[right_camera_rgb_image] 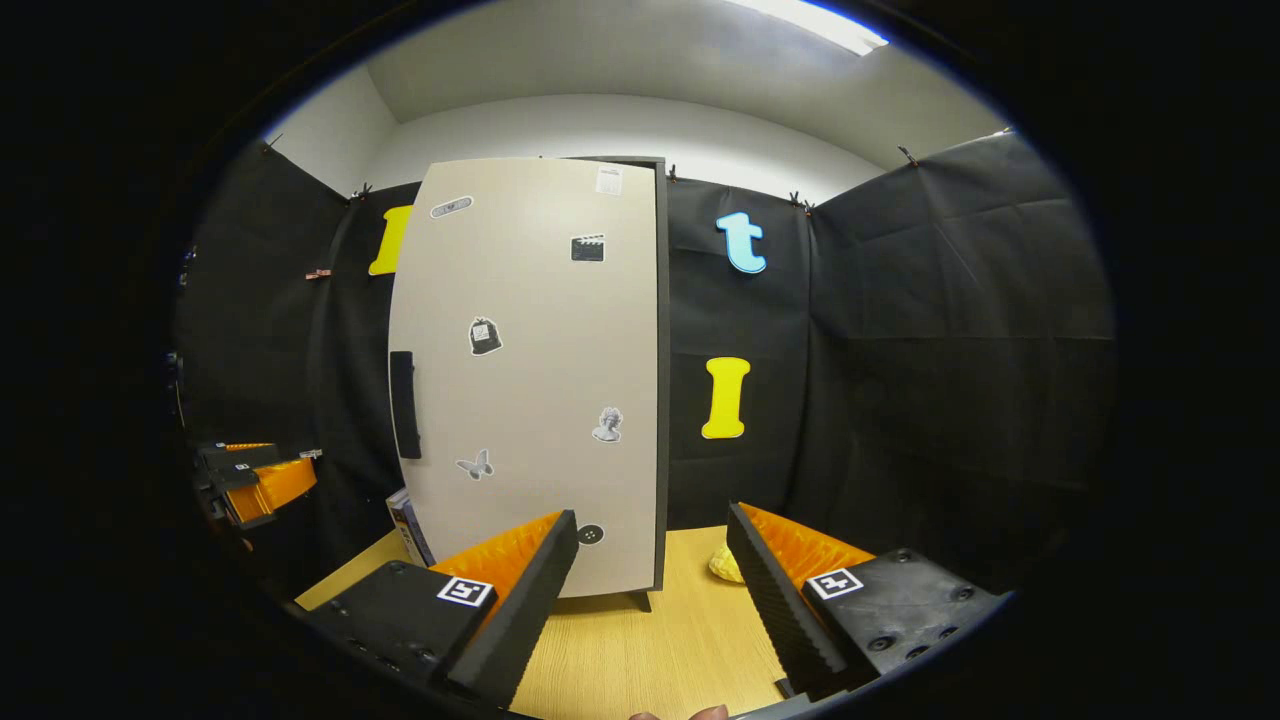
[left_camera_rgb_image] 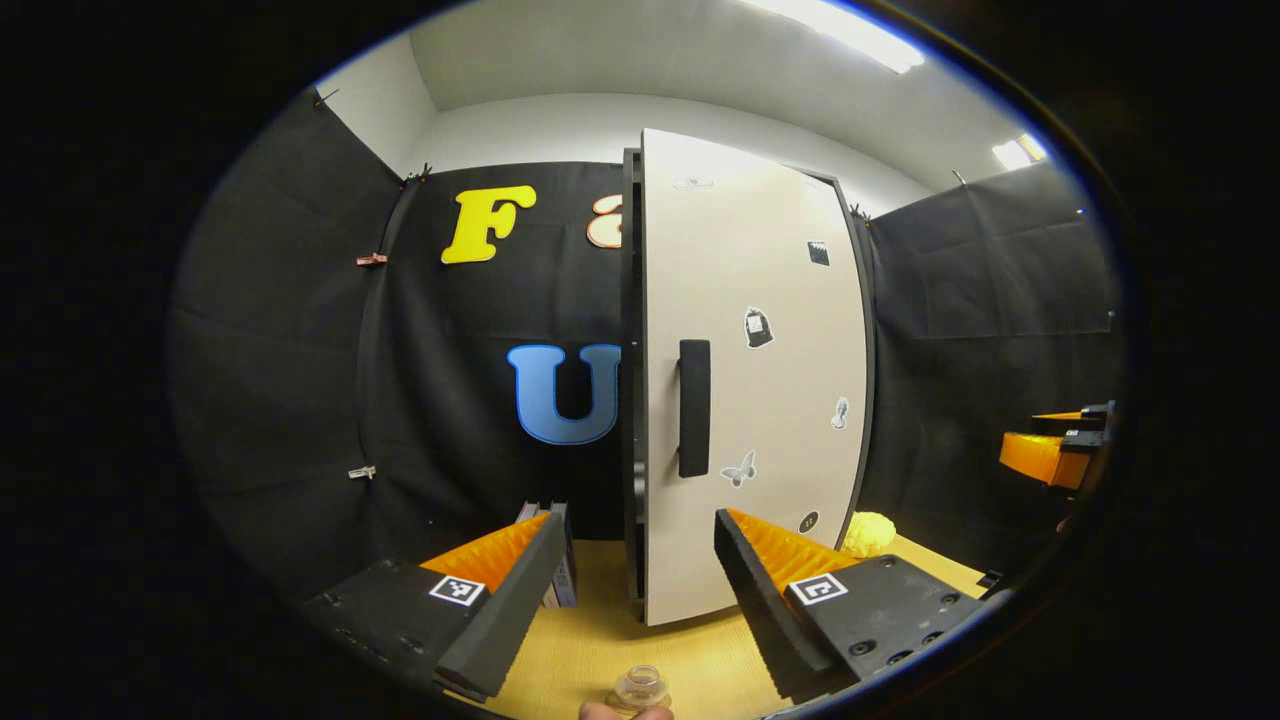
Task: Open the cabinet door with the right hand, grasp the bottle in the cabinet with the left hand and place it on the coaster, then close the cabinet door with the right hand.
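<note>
The cabinet's pale door (left_camera_rgb_image: 760, 380) with a black handle (left_camera_rgb_image: 694, 408) stands shut in its dark frame; the right gripper view faces the same door (right_camera_rgb_image: 530, 380) and handle (right_camera_rgb_image: 403, 405). A small clear glass bottle (left_camera_rgb_image: 640, 688) stands upright on the wooden table (left_camera_rgb_image: 600, 640) at the bottom edge of the left gripper view, below and between the open fingers of my left gripper (left_camera_rgb_image: 640, 520). What lies under the bottle is cut off by that edge. My right gripper (right_camera_rgb_image: 652, 512) is open and holds nothing, a short way in front of the door.
A yellow crumpled lump (left_camera_rgb_image: 868, 533) lies on the table right of the cabinet, also in the right gripper view (right_camera_rgb_image: 728, 565). Upright books (left_camera_rgb_image: 560, 560) stand left of the cabinet. Each gripper sees the other off to the side (left_camera_rgb_image: 1055, 445) (right_camera_rgb_image: 255, 475).
</note>
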`<move>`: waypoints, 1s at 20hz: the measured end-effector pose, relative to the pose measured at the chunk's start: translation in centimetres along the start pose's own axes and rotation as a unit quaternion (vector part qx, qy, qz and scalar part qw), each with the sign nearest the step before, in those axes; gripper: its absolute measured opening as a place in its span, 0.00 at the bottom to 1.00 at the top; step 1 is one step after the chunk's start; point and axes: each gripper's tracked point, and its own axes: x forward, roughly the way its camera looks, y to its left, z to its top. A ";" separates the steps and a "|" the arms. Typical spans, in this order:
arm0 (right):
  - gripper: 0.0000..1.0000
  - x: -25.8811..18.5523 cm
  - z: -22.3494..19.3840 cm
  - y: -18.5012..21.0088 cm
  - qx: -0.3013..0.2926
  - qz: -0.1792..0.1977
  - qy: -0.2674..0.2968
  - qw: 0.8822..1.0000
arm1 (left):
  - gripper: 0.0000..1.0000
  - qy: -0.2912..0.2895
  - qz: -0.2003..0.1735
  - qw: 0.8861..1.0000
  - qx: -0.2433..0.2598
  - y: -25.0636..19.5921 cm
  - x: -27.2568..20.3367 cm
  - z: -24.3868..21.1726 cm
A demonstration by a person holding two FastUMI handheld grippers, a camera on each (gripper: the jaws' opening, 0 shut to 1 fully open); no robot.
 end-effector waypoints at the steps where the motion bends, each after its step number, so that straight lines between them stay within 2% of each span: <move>1: 0.98 -0.1 -0.1 -0.1 0.000 0.000 0.001 1.000 | 0.94 0.000 0.000 1.000 0.000 0.0 0.0 0.0; 20: 0.98 0.4 -0.5 0.0 -0.001 0.001 0.005 1.000 | 0.95 0.001 0.001 1.000 0.003 0.1 0.6 -0.2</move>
